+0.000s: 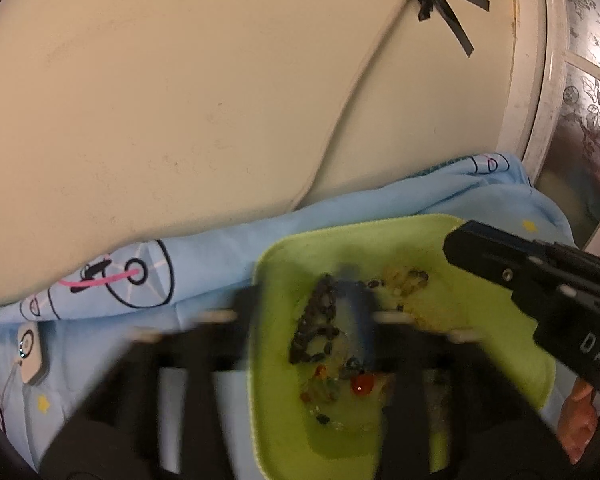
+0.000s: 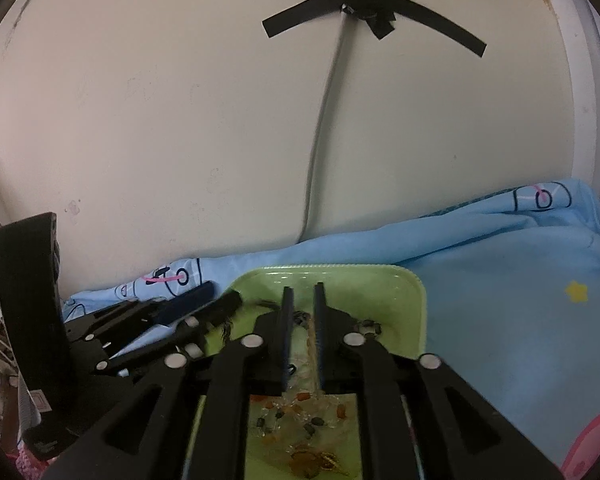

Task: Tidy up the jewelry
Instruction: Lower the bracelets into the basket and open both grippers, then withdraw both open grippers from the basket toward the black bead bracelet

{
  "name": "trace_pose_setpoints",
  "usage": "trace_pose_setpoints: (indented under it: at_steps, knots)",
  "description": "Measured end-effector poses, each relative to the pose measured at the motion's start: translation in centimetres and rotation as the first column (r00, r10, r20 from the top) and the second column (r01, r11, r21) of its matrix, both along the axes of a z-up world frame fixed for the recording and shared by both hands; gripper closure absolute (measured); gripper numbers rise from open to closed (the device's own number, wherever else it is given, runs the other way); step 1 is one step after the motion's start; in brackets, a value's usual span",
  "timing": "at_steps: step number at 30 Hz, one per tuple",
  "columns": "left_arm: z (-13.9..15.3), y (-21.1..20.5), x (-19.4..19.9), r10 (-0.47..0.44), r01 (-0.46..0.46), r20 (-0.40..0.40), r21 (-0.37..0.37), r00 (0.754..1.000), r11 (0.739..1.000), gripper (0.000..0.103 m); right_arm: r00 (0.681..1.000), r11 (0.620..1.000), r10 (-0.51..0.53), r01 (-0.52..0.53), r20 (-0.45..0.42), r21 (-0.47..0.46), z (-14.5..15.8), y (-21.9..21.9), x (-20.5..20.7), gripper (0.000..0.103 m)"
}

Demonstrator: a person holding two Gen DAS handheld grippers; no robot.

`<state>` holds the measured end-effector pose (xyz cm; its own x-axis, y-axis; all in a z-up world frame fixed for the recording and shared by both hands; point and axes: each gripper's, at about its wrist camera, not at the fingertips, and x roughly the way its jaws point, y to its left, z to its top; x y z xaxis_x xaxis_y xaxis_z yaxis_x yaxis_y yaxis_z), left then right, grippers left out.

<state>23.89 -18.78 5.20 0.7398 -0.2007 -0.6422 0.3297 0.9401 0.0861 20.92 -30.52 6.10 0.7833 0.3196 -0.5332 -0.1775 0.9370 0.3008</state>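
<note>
Right gripper [image 2: 303, 304] fingers narrowly parted over tangled bead jewelry [image 2: 300, 420] in green tray [image 2: 412, 300]; left gripper [image 1: 300, 320] blurred, state unclear.

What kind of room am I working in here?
Probably a bedroom, worked on a bed or a covered table: a light-blue cartoon-print cotton sheet lies under the lime-green plastic tray of beaded jewelry, against a plain cream wall with a white-framed patterned glass panel alongside.

The green tray [image 2: 410, 312] looks like smooth, slightly glossy plastic. In it lie glassy, shiny beads [image 1: 314, 328]. Under the tray, the blue cloth [image 2: 500, 300] is soft, matt and wrinkled. Both grippers, left [image 1: 304, 320] and right [image 2: 303, 308], are matt black plastic with bright metal pins.
</note>
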Motion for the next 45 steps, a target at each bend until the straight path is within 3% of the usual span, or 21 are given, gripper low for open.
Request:
trace_pose_setpoints:
  at_steps: [4, 7, 20, 38, 45]
  knots:
    - [1.2, 0.4, -0.8, 0.008, -0.006, 0.053, -0.028, 0.999, 1.000, 0.033, 0.997, 1.000, -0.022, 0.023, 0.071, -0.010, 0.6, 0.1, -0.8, 0.085]
    - [1.4, 0.5, -1.0, 0.012, -0.010, 0.057, -0.040, 0.998, 0.999, 0.033, 0.992, 1.000, -0.028, 0.029, 0.126, -0.009, 1.3, 0.1, -1.5, 0.081]
    - [1.1, 0.7, -1.0, 0.032, -0.031, 0.058, -0.021, 0.998, 0.999, 0.033, 0.992, 0.999, -0.038, 0.040, 0.121, -0.009, 1.1, -0.1, -1.7, 0.080]
    - [1.2, 1.2, -0.8, 0.045, -0.044, 0.025, -0.049, 0.999, 0.998, 0.033, 0.993, 0.998, -0.061, 0.061, 0.102, -0.001, 0.8, -0.1, -1.5, 0.080]
    - [2.6, 4.1, -4.6, 0.062, -0.062, 0.019, -0.024, 0.998, 0.998, 0.033, 0.993, 0.994, -0.089, 0.083, 0.082, 0.075, 2.6, -0.1, -3.3, 0.080]
